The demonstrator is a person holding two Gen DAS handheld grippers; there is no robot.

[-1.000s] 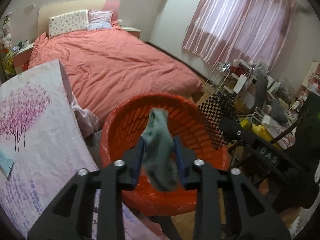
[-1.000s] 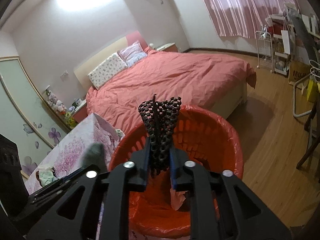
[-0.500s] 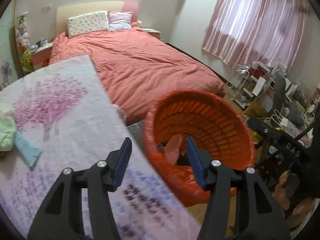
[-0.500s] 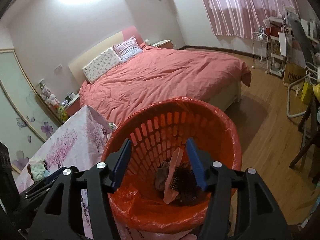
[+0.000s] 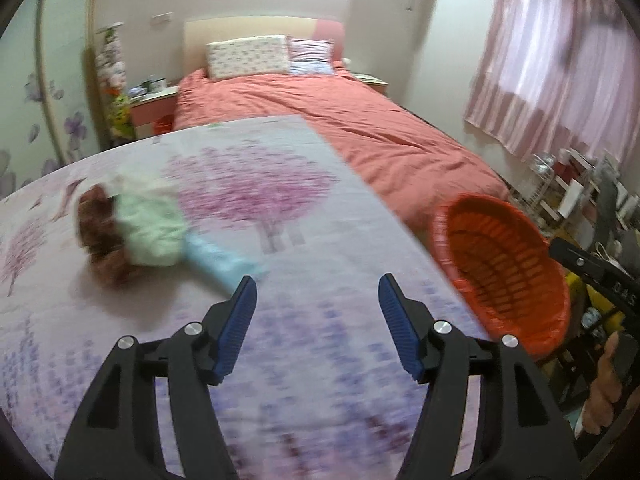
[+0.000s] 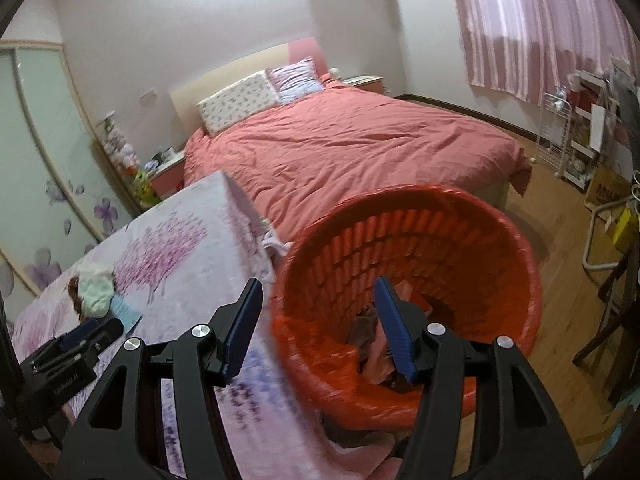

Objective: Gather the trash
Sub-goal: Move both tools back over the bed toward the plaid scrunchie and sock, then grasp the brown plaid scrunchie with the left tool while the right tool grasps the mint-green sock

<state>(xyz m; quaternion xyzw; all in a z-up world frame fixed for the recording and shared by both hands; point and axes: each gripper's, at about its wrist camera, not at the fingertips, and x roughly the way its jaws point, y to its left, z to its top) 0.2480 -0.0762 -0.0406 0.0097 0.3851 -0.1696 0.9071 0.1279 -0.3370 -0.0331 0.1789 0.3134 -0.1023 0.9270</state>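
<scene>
An orange basket lined with an orange bag stands beside the table, holding dropped cloth scraps. My left gripper hovers over the flowered tablecloth; its jaws are opening, with nothing between them. Ahead of it to the left lie a pale green cloth, a brown lump and a light blue packet. My right gripper stands open and empty over the basket's near-left rim. The green cloth shows in the right wrist view too.
A bed with a red cover lies behind the table and basket. Pink curtains, a white rack and cluttered furniture fill the right side. Wooden floor spreads right of the basket. A person's hand shows at lower right.
Both grippers opened and dropped their cloth pieces, a grey one and a checked one, into the basket. The left gripper then swung left over the table; the right shifted slightly left.
</scene>
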